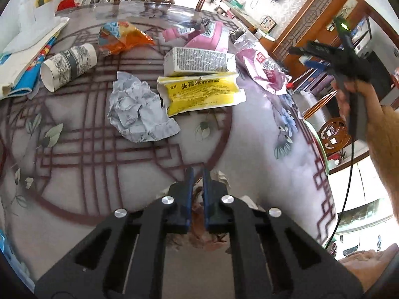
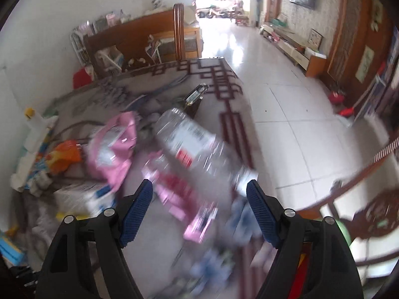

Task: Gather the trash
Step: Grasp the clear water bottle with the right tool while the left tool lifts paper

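Trash lies on a patterned table (image 1: 74, 174): a crumpled white paper (image 1: 139, 109), a torn yellow box (image 1: 199, 94), a white box (image 1: 199, 61), a paper cup (image 1: 67, 66) on its side, an orange wrapper (image 1: 122, 37) and pink bags (image 1: 212, 35). My left gripper (image 1: 197, 174) is shut on a thin brownish wrapper (image 1: 199, 204) near the table's front. My right gripper (image 2: 199, 186) is open, above a clear plastic bottle (image 2: 194, 147) and pink bags (image 2: 112, 147); this view is blurred. It also shows in the left wrist view (image 1: 324, 54), held high at the right.
A white bottle with a yellow cap (image 1: 42, 7) and a colourful booklet (image 1: 30, 57) sit at the table's left. A small dark box (image 2: 194, 99) lies beyond the bottle. The table edge (image 1: 321, 174) runs along the right, with tiled floor (image 2: 286, 99) and wooden chairs (image 2: 374, 211) beyond.
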Demonstrator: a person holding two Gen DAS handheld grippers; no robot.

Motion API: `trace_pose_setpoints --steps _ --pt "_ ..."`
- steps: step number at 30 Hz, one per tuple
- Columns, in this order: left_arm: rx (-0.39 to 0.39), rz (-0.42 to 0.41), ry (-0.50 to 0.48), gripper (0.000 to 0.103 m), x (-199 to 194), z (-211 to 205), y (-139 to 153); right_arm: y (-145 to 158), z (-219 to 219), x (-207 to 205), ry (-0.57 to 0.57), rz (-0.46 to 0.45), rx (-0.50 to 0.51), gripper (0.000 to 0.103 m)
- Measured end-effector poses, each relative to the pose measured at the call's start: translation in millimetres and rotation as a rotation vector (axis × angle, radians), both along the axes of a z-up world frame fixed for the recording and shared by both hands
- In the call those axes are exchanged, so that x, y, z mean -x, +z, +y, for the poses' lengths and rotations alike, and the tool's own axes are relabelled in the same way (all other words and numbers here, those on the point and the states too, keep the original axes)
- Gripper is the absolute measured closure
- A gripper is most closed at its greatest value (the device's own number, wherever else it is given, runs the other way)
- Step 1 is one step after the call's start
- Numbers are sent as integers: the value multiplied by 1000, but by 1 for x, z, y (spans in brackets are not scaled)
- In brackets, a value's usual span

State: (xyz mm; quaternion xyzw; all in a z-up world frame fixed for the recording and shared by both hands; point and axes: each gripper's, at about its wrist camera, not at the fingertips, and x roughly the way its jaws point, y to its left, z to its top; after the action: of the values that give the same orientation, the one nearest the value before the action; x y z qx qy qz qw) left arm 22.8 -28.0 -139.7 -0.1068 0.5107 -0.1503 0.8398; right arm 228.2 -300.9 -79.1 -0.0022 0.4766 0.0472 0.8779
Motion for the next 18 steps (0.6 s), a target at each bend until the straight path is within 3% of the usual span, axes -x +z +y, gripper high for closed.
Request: trace_pose_setpoints --steps 5,7,9,11,12,14,17,18 --pt "11 39 35 94 3 2 -9 -39 4 -69 86 142 79 29" --pt "10 51 49 86 5 3 -10 -54 11 -83 130 192 97 28" --pt "18 52 62 68 6 4 -10 -68 18 -91 167 229 129 26" --pt "24 55 71 66 9 5 -11 -78 26 -95 199 245 180 28" --pt "23 58 72 66 9 5 -12 -82 29 -96 211 254 190 33" --pt "23 63 78 61 9 4 -13 -85 30 -93 216 265 168 45" --pt "47 61 91 43 11 5 -13 -81 29 -78 204 283 57 46" --pt "54 59 91 43 11 5 -13 -79 29 -72 203 282 37 47"
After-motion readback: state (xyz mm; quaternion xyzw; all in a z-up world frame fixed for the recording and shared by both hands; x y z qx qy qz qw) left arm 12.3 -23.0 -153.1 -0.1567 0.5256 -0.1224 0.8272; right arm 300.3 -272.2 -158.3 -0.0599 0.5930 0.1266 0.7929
